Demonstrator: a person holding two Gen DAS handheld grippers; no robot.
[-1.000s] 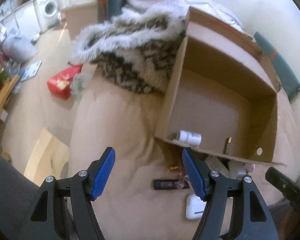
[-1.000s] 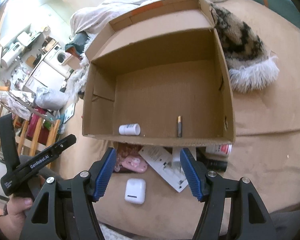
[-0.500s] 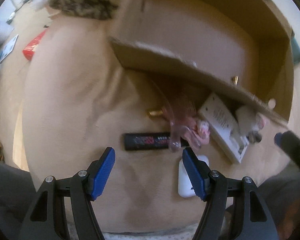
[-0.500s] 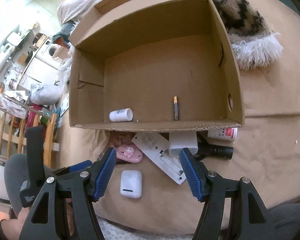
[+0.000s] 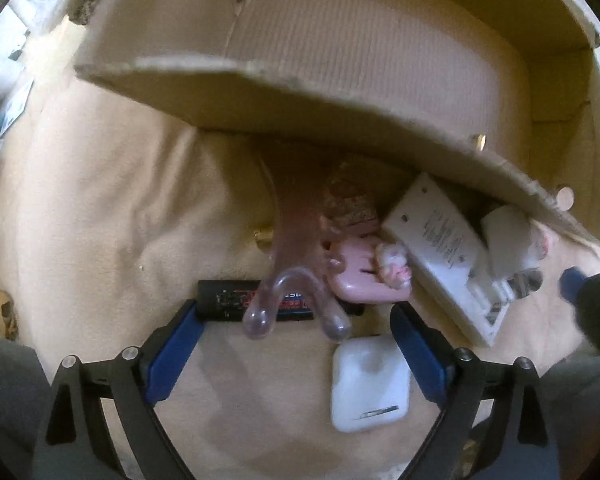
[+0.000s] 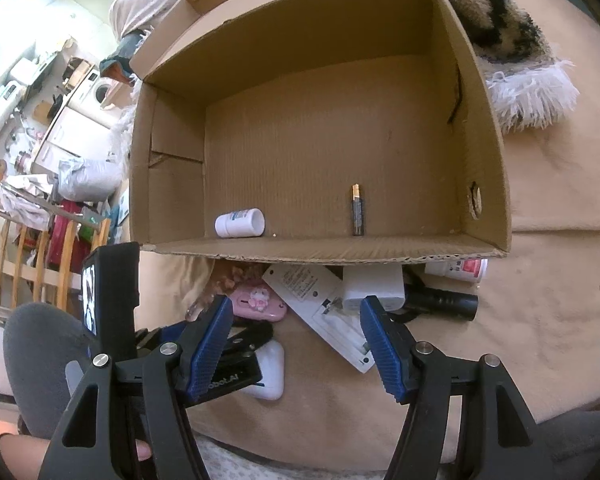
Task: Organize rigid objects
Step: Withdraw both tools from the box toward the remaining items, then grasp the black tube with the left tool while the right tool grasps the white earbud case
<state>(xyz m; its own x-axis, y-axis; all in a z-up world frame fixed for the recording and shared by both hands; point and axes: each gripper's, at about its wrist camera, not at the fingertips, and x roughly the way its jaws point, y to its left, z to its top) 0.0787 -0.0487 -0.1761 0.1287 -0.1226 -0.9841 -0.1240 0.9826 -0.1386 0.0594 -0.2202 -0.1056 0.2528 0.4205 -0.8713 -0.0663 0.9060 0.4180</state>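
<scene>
The left hand-held gripper point(image 5: 294, 330) points steeply down at the beige bed cover point(image 5: 100, 200), its blue pads spread wide; its jaws have just been opening. A black cylindrical item with red print point(image 5: 236, 295) lies crosswise between the pads, its left end right at the left pad point(image 5: 172, 354), though real contact cannot be told. A clear curved plastic piece point(image 5: 292, 280) arches over that black item, and a white earbud case point(image 5: 366, 384) lies just inside the right pad. Nothing is gripped.

The right hand-held gripper point(image 6: 296, 334) hangs above the same clutter with its pads held apart and nothing between them. Beyond it lie a pink case with a small figure point(image 6: 258, 300), a flat white device with printed text point(image 6: 320, 312), a white block point(image 6: 374, 286), a black tube point(image 6: 444, 302) and a small white bottle with a red label point(image 6: 458, 269), all crowded against the near wall of the cardboard box point(image 6: 492, 184).

Inside the box, a small white bottle point(image 6: 240, 223) lies on its side near the left corner, and a battery point(image 6: 357, 210) lies well apart from it, towards the right.
</scene>
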